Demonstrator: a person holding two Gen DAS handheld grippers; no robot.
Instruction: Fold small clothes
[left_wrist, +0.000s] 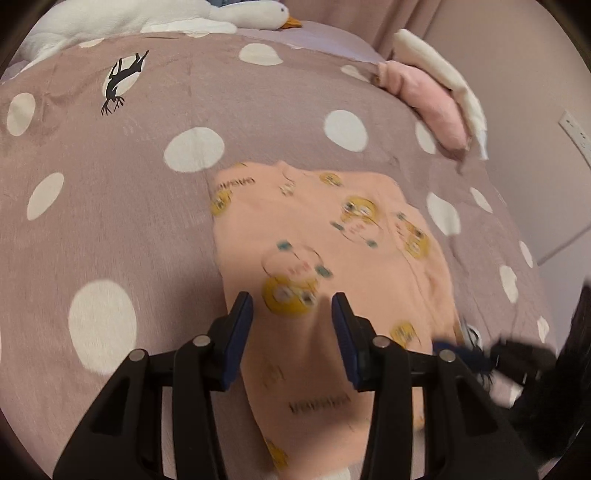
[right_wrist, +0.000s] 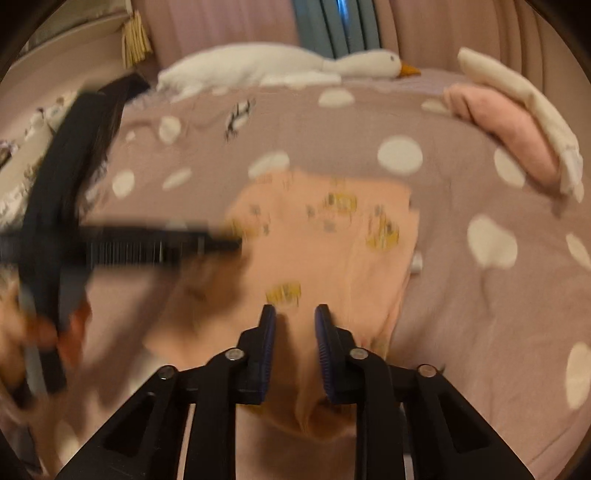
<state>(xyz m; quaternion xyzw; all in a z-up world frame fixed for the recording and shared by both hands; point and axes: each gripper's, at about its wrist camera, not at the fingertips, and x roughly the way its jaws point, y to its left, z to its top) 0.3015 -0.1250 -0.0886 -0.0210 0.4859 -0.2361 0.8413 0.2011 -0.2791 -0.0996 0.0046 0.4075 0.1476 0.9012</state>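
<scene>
On the bed (left_wrist: 110, 206), in front of the white goose toy (left_wrist: 236, 14), lies the garment (left_wrist: 317, 229): a small peach piece with yellow cartoon prints and some lettering. Its far part is flat on the spotted cover; its near part rises in a ridge toward both cameras.

The left gripper (left_wrist: 292, 308) stands half spread with a fold of cloth between its pads; whether they press on it I cannot tell. The right gripper (right_wrist: 294, 314) is nearly clenched around another ridge of the garment, and I judge it is grasping it, though blur makes this uncertain.

To do this step well, I think both grippers should hold the near edge firmly, lift it together at one height, and carry it toward the goose until edge meets edge, without dragging the flat part.
</scene>
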